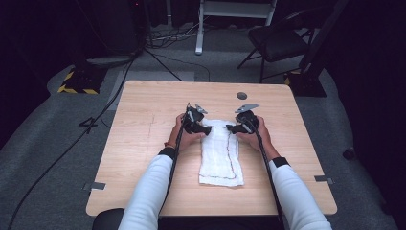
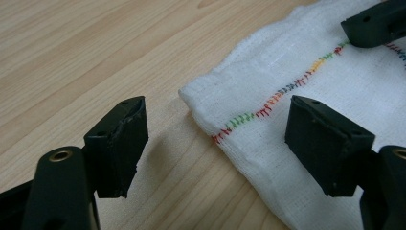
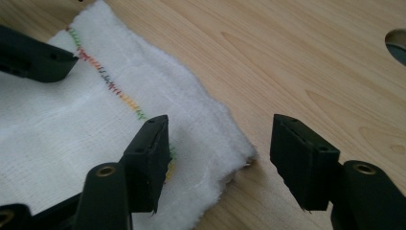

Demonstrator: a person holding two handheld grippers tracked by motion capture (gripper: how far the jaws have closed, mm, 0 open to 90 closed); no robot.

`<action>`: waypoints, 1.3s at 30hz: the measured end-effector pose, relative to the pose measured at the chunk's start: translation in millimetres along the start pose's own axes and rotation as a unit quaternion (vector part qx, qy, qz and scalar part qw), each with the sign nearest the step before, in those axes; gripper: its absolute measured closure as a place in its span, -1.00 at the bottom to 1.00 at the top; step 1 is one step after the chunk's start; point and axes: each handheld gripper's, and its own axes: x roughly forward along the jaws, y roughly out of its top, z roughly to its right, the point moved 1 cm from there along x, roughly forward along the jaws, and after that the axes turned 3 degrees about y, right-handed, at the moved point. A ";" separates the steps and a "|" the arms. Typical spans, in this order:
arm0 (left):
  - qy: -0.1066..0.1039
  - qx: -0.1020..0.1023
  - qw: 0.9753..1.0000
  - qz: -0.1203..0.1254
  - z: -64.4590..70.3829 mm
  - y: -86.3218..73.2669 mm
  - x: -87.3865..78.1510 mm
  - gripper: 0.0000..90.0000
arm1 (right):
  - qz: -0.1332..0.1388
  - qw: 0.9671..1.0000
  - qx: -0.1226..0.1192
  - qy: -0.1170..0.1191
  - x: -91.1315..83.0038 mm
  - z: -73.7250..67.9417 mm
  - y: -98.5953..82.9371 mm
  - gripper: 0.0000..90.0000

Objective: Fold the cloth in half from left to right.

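Right, one folded white cloth (image 1: 220,155) on the table (image 1: 143,143), and your two grippers, left (image 2: 215,139) and right (image 3: 220,153), both spread wide, grasping nothing.

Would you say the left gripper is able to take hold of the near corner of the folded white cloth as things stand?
Probably yes: the left gripper is open, its jaws straddling the folded white cloth's corner on the wooden table, nothing between.
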 end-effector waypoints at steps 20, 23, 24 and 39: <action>-0.071 0.020 0.997 -0.007 -0.2 2.0 2.5 0.18 | -0.006 0.996 0.024 0.080 4.3 5.3 -1.2 0.62; -0.086 0.030 0.996 -0.012 1.5 4.3 2.3 0.47 | -0.010 0.997 0.014 0.080 4.2 2.8 0.3 0.71; -0.091 0.029 0.995 -0.014 2.0 4.8 2.3 0.55 | -0.011 0.997 0.010 0.078 4.0 1.7 1.0 0.73; -0.056 0.049 0.997 -0.012 5.3 12.0 0.7 0.77 | 0.000 0.999 -0.031 0.033 -2.7 -7.0 8.0 0.83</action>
